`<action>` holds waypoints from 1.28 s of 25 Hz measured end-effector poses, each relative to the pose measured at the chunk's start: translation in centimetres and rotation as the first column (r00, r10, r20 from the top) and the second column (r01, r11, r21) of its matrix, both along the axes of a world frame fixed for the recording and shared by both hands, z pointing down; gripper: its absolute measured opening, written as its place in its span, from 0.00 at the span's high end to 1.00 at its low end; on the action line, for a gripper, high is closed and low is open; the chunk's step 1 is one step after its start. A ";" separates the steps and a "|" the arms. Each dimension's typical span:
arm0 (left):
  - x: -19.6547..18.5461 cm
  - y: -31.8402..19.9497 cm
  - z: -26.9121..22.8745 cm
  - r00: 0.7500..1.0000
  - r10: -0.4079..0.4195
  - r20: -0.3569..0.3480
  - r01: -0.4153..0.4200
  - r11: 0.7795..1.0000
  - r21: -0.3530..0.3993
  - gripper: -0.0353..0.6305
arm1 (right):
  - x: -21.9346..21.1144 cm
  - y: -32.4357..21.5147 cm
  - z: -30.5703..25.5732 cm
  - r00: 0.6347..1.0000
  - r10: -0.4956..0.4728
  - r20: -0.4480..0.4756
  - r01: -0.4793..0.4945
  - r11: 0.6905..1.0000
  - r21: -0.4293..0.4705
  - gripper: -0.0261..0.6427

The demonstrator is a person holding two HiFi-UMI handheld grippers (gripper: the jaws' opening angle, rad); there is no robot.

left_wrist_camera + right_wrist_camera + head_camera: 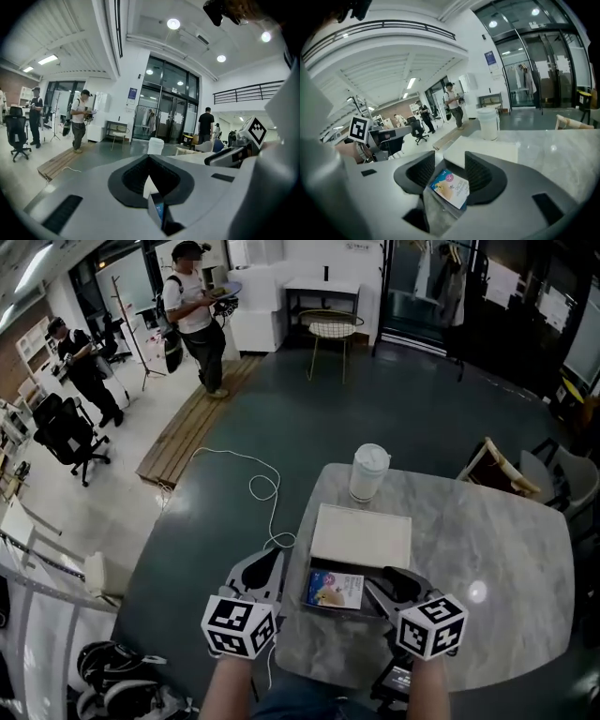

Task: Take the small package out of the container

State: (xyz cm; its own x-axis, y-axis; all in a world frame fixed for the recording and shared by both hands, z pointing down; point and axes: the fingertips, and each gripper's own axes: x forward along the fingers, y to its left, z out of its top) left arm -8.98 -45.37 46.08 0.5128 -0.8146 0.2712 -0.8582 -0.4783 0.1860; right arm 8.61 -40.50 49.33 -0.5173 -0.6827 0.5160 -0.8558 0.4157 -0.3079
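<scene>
Left forearm [225,688]: coming up bare from the bottom edge, reaching forward and low.
Left gripper [275,559]: pointing ahead, jaws drawing together at the tips, its marker cube [239,624] sitting just above the wrist.
Right forearm [431,690]: running up alongside the left one, the two near each other.
Right gripper [378,589]: angling inward toward the left one, jaws standing wide apart, pads facing each other, cube [431,624] riding over the wrist.
</scene>
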 end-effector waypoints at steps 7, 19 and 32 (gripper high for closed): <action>0.6 -2.1 3.0 0.999 0.038 -0.004 -0.038 0.996 -0.080 0.93 | 0.0 -0.1 5.6 0.999 -0.014 -0.040 0.005 0.974 -0.225 0.59; -0.2 -0.3 6.1 0.998 0.011 0.055 -0.001 0.985 -0.174 0.93 | -0.6 -0.1 14.5 0.990 -0.076 -0.116 0.014 0.886 -0.464 0.59; -2.6 0.6 7.3 0.998 -0.040 0.043 0.048 0.978 -0.203 0.93 | -1.7 0.0 16.8 0.986 -0.139 -0.090 0.069 0.839 -0.540 0.60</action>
